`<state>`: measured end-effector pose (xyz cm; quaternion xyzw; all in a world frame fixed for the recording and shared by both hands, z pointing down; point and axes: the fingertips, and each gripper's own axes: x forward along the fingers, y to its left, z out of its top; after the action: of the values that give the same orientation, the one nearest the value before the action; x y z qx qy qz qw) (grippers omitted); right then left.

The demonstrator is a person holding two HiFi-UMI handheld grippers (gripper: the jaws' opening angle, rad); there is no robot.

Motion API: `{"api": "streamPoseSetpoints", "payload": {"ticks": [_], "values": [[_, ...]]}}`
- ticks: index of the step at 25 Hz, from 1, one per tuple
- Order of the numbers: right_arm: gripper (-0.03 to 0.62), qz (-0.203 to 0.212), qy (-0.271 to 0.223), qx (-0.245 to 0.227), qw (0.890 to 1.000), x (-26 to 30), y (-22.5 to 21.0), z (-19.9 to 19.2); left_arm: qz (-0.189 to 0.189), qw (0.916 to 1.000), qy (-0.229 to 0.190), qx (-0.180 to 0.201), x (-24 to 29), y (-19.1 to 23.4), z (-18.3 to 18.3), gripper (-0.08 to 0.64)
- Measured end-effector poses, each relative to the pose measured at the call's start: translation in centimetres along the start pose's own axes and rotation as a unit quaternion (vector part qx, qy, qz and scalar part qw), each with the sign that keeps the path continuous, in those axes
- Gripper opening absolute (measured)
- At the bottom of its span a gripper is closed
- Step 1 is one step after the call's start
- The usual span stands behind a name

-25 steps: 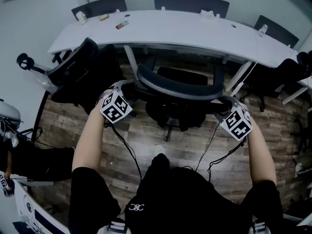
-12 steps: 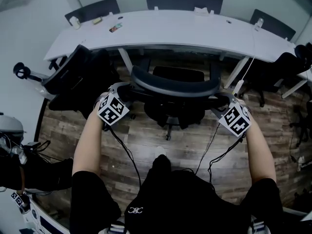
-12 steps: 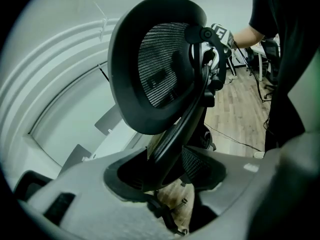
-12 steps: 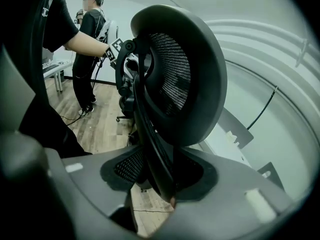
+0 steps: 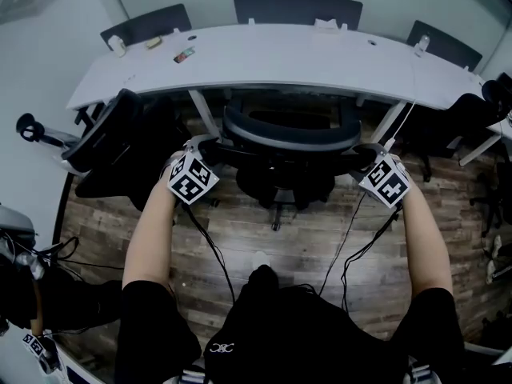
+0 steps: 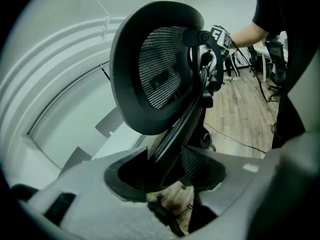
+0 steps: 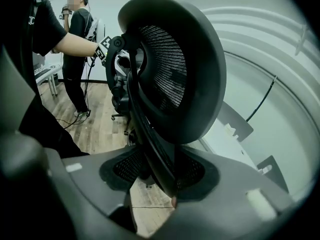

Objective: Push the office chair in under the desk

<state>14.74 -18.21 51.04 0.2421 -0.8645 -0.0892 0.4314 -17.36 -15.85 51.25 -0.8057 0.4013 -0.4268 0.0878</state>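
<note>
Black mesh office chair (image 5: 288, 134), upper centre of the head view: the seat is tucked partly beneath the near edge of the white curved desk (image 5: 264, 54), the backrest is placed just outside that edge, and the wheeled base is seen on the wood-plank floor (image 5: 264, 242). Left gripper (image 5: 206, 147), at the left end of the backrest: the jaws are set wide and closed on the backrest's dark rim, which is seen in the left gripper view running up between the pads and touching them. Right gripper (image 5: 364, 154), at the right end of the backrest: likewise clamped on the rim; its jaws have just been opening a little, with the rim lodged between them and met by the pads. Both forearms are stretched forward from the bottom of the frame, bare below black sleeves, nearly parallel and angled slightly inward; both grippers are pointed forward and downward, marker cubes uppermost. Second black chair (image 5: 104, 138) is placed at mid left, beside the desk's left end. Black cables (image 5: 210, 250) are trailed from the grippers back over the floor.
</note>
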Motion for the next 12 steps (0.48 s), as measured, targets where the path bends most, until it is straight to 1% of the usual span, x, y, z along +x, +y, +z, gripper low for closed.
{"api": "streamPoseSetpoints", "payload": {"ticks": [6,12], "values": [[0.209,0.004,0.020,0.022,1.000,2.3,-3.6,0.7,-0.010,0.9999,-0.004,0.005,2.5,3.1,0.6,0.216],[0.212,-0.008,0.029,0.042,0.999,4.1,-5.2,1.1,-0.015,0.9998,-0.008,0.008,4.4,5.0,0.3,0.213]]}}
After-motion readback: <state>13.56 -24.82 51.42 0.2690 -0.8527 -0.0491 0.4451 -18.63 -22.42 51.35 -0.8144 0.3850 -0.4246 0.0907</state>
